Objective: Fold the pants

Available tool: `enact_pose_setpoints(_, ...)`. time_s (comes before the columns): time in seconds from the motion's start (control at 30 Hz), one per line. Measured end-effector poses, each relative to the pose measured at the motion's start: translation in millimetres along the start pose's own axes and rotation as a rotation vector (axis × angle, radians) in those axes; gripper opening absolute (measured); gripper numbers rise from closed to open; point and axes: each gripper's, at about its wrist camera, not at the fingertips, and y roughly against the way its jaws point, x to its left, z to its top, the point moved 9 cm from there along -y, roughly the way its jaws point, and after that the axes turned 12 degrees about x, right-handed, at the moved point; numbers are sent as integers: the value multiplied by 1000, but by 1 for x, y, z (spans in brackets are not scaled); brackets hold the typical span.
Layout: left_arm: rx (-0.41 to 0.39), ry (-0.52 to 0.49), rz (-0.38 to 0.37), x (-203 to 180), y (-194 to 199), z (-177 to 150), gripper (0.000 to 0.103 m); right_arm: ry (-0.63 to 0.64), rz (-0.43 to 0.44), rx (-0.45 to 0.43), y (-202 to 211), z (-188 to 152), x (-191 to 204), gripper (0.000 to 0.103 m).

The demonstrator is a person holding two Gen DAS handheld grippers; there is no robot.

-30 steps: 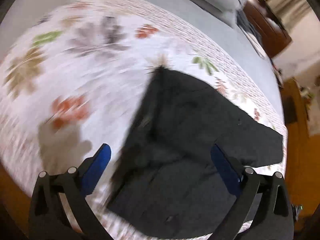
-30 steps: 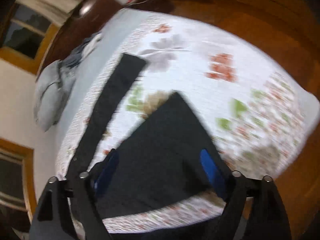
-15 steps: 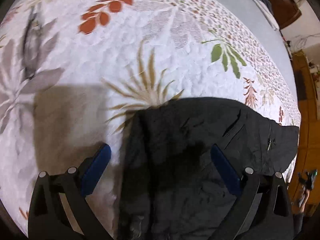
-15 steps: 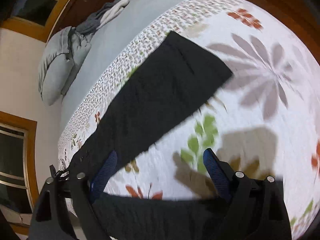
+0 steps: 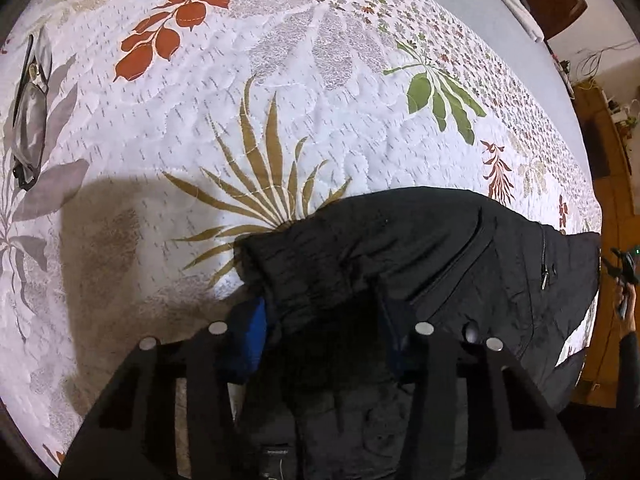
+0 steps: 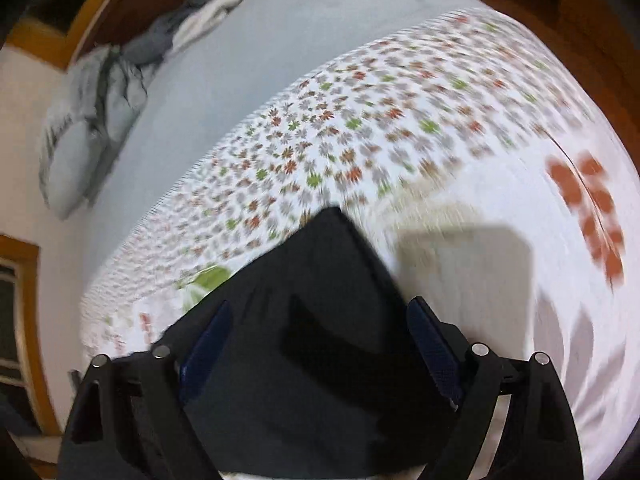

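Observation:
The black pants (image 5: 420, 264) lie on a white floral quilt (image 5: 280, 92). In the left wrist view my left gripper (image 5: 322, 320) has narrowed its blue-padded fingers on a bunched fold at the pants' waist end, with the zip pocket to the right. In the right wrist view my right gripper (image 6: 320, 340) is open, its fingers standing either side of a flat black end of the pants (image 6: 320, 280) on the quilt (image 6: 440, 140). The view is blurred.
A pair of glasses (image 5: 28, 112) lies on the quilt at far left. Grey pillows (image 6: 88, 120) and a grey sheet (image 6: 280, 40) lie at the far side of the bed. Wooden floor (image 5: 612, 184) lies beyond the bed's right edge.
My left gripper has closed its fingers onto the waist fold. My right gripper has swung and come down over the black pant end, which was farther away before.

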Motion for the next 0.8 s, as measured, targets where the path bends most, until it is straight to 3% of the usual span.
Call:
enact_pose_setpoints(0.13, 22, 24, -3, -1, -6, 6, 49, 66, -78, 45, -26, 29, 8, 90)
enact_pose_setpoints(0.3, 24, 31, 31, -2, -7, 8, 50, 101, -93, 96, -46, 31, 12, 89)
enact_pose_setpoints(0.33, 22, 33, 47, -2, -7, 7, 47, 119, -92, 105, -49, 28, 15, 76)
enact_pose_setpoints(0.37, 18, 36, 64, -2, -6, 7, 46, 123, -113, 118, -50, 25, 14, 44)
enact_pose_setpoints(0.43, 6, 37, 98, -5, -2, 6, 35, 131, -80, 159, -48, 15, 17, 12)
enact_pose_setpoints(0.47, -5, 37, 110, -7, 3, 6, 29, 154, -94, 148, -44, 12, 22, 9)
enact_pose_setpoints(0.67, -123, 45, 96, -23, 46, -1, 20, 189, -74, 28, 20, -13, 35, 8)
enact_pose_setpoints(0.7, -153, 37, 98, -28, 57, -3, 6, 190, -76, 8, 34, -17, 36, 8)
enact_pose_setpoints(0.8, -243, 16, 52, -43, 98, -17, 6, 178, -84, -52, 74, -33, 36, 7)
